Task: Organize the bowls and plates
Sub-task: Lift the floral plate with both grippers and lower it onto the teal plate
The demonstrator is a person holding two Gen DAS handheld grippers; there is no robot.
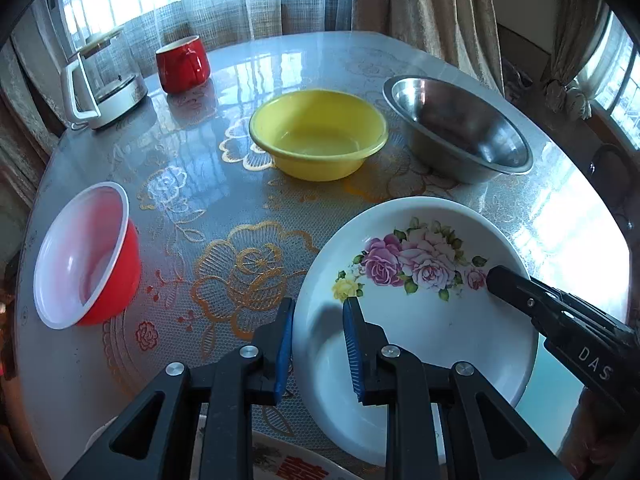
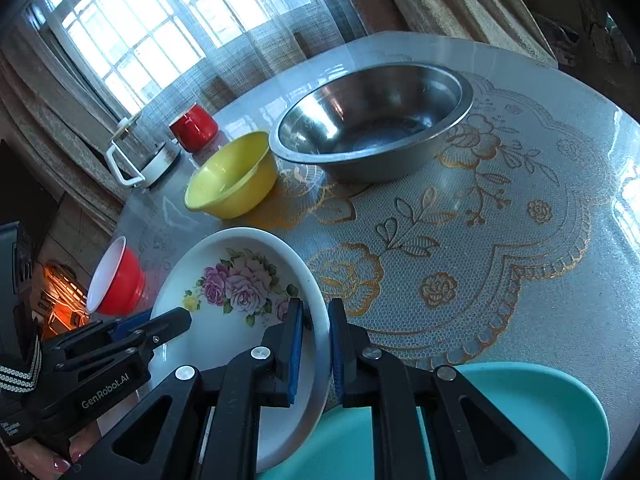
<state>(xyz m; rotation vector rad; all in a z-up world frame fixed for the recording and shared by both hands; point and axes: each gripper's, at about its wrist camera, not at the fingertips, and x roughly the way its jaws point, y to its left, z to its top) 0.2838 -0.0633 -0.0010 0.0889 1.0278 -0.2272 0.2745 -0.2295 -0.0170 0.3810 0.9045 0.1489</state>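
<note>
Here, in the left wrist view, the left hand-held gripper is pinching the near-left rim of the floral plate, which is sitting on the bench.

In the right wrist view, the right hand-held gripper is clamping the opposite rim. Both should be rising together, level, so the plate is not tilting toward the teal plate.

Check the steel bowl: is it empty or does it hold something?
Empty. In both wrist views the steel bowl shows only its bare shiny inside, with nothing lying in it.
</note>
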